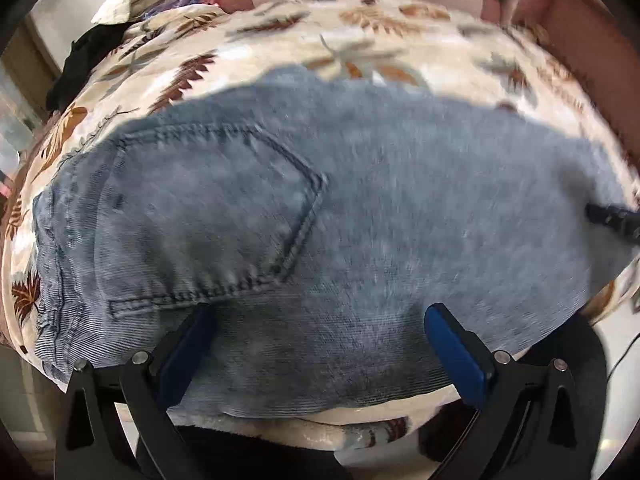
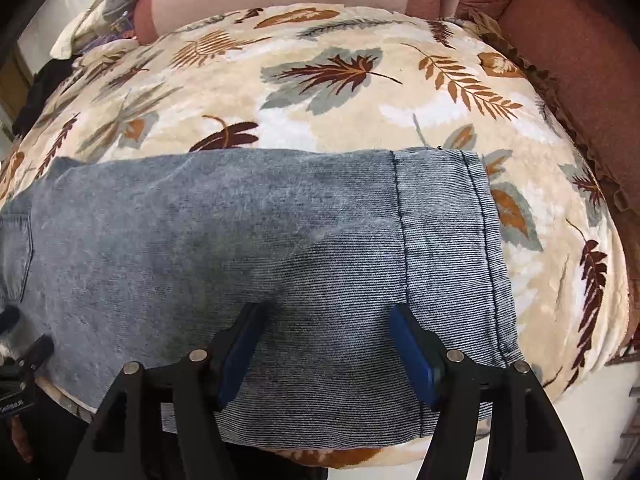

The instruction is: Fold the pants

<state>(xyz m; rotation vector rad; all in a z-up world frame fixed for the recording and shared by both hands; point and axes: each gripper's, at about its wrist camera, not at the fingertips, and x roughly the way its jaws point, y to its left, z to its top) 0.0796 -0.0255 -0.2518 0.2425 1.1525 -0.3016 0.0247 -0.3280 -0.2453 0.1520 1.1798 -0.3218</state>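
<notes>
While one pair of jeans [image 2: 256, 232] lies flat on the leaf-print blanket [image 2: 320, 92], already doubled leg on leg, we hover our two grippers, left gripper [image 1: 320, 320] by the pocket, right gripper [image 2: 326, 318] near the hem. Both sets of fingers spread, pinching nothing. Best grip both layers squarely before folding.

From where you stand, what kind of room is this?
Probably a living room or bedroom at home: jeans lie on a leaf-print plush blanket over a cushioned seat with a reddish upholstered arm, with loose clothes piled at the far left.
</notes>
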